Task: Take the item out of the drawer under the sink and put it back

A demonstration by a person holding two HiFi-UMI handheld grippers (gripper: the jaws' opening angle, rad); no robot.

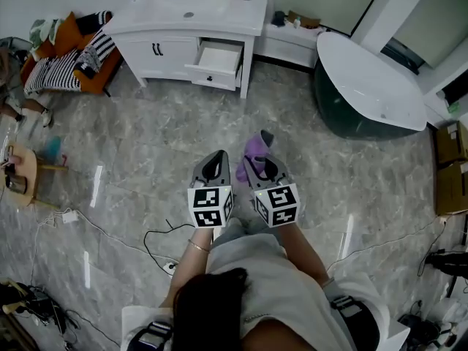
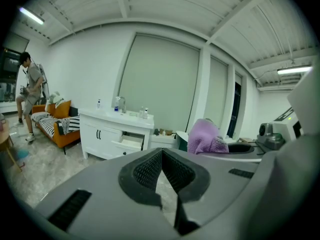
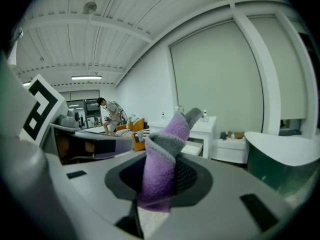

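Purple cloth [image 1: 254,149] is pinched in the right gripper [image 1: 257,165], well short of the open drawer [image 1: 217,64]. The left gripper [image 1: 216,159] is closed and empty. Best carry the cloth level toward that drawer, grip firm.

— How are the arms sitting?
— The left arm [image 1: 191,260] and the right arm [image 1: 303,248] are reaching forward, side by side, with the claws pointing slightly downward.
— The left claw [image 1: 216,159]?
— Its jaws are meeting at the tips, gripping nothing.
— The right claw [image 1: 257,165]?
— It is clamping a purple cloth [image 1: 255,146], which is sticking up between its jaws.
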